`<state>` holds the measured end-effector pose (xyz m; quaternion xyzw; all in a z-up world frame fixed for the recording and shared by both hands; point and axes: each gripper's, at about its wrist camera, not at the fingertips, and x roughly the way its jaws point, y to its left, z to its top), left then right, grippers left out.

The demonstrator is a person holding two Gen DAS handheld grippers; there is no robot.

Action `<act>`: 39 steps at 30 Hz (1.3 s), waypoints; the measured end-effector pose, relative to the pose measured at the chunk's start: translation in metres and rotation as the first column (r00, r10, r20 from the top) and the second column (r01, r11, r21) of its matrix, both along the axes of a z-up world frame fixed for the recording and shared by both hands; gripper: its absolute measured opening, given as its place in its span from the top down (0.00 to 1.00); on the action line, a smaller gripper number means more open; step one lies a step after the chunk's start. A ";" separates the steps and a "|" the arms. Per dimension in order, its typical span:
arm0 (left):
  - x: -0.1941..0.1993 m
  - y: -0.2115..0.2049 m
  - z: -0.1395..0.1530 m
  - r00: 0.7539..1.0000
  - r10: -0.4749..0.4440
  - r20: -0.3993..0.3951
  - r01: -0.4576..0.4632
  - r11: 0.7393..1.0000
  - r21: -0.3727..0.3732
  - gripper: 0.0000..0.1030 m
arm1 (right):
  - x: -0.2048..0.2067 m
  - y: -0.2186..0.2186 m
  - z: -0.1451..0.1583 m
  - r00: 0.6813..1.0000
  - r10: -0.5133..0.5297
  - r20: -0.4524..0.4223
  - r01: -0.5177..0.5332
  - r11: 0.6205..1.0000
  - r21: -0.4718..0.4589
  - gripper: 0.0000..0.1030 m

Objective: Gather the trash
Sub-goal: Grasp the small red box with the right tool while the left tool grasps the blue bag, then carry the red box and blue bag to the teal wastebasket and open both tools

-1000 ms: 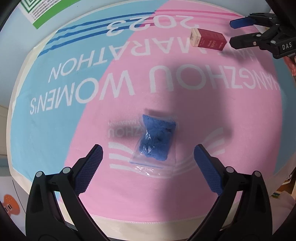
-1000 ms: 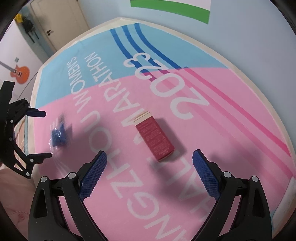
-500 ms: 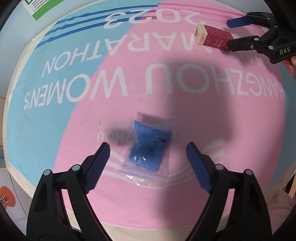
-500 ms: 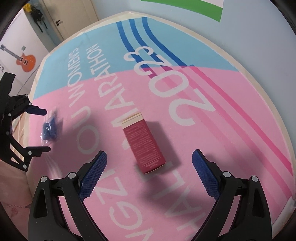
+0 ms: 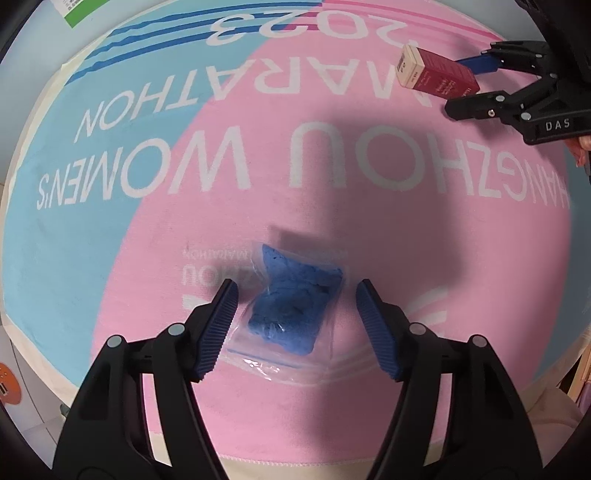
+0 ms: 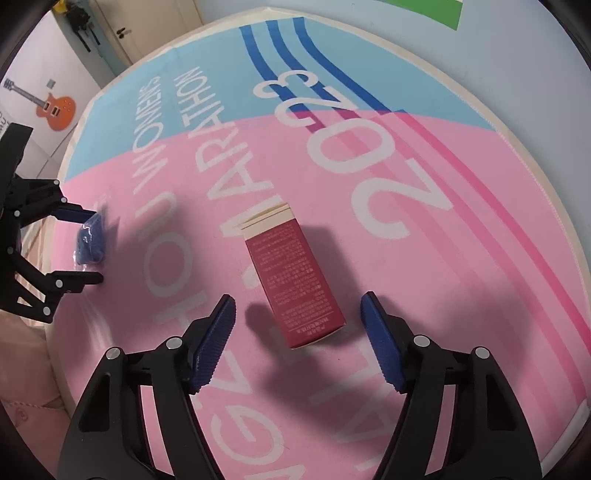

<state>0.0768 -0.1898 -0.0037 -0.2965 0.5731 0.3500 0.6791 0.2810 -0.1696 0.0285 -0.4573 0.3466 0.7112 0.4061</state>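
A clear plastic bag of crumpled blue material (image 5: 293, 312) lies on the pink part of the printed cloth. My left gripper (image 5: 295, 295) is open, low over it, its fingers on either side of the bag. A dark red carton with a cream end (image 6: 293, 280) lies flat further along the cloth. My right gripper (image 6: 297, 304) is open with its fingers on either side of the carton's near end. The carton (image 5: 436, 75) and right gripper (image 5: 476, 83) also show at the left wrist view's top right. The bag (image 6: 89, 242) and left gripper (image 6: 83, 245) show at the right wrist view's left.
The pink and light blue marathon cloth (image 5: 147, 158) covers a round table with a cream rim (image 6: 532, 155). A wall with a guitar sticker (image 6: 48, 105) and a door (image 6: 147, 26) stand beyond the table's far side.
Both grippers have moved forward and down. The bag now sits between the left fingers and the carton between the right fingers. Both jaws have narrowed a little.
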 end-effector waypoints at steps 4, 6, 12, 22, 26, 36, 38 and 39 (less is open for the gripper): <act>-0.004 -0.002 -0.002 1.000 -0.014 0.010 0.014 1.000 0.002 0.41 | -0.005 0.001 0.000 1.000 0.008 0.009 -0.008 1.000 0.002 0.45; -0.006 -0.001 -0.003 1.000 -0.019 0.014 0.019 1.000 0.002 0.42 | -0.007 0.002 0.000 1.000 0.009 0.015 -0.009 1.000 0.002 0.44; -0.010 -0.001 0.000 1.000 -0.002 0.029 0.002 1.000 0.007 0.52 | -0.007 0.006 0.003 1.000 0.000 0.025 0.000 1.000 0.001 0.71; -0.016 -0.001 0.017 0.999 -0.015 0.047 0.014 0.999 0.033 0.65 | -0.001 0.004 0.015 0.999 -0.034 0.025 0.033 0.999 0.028 0.72; -0.015 0.000 0.028 0.998 -0.027 0.057 0.024 0.999 0.049 0.65 | 0.002 -0.002 0.024 0.998 -0.046 0.036 0.045 0.998 0.042 0.72; -0.005 0.000 0.055 0.990 -0.120 0.072 0.113 0.989 0.100 0.65 | 0.010 -0.028 0.052 0.992 -0.123 0.037 0.119 0.988 0.095 0.72; 0.002 -0.003 0.052 0.985 -0.153 0.074 0.144 0.983 0.109 0.65 | 0.013 -0.037 0.056 0.988 -0.152 0.038 0.147 0.984 0.102 0.72; 0.004 -0.007 0.051 0.983 -0.168 0.074 0.159 0.981 0.113 0.65 | 0.016 -0.042 0.058 0.985 -0.166 0.038 0.161 0.981 0.104 0.72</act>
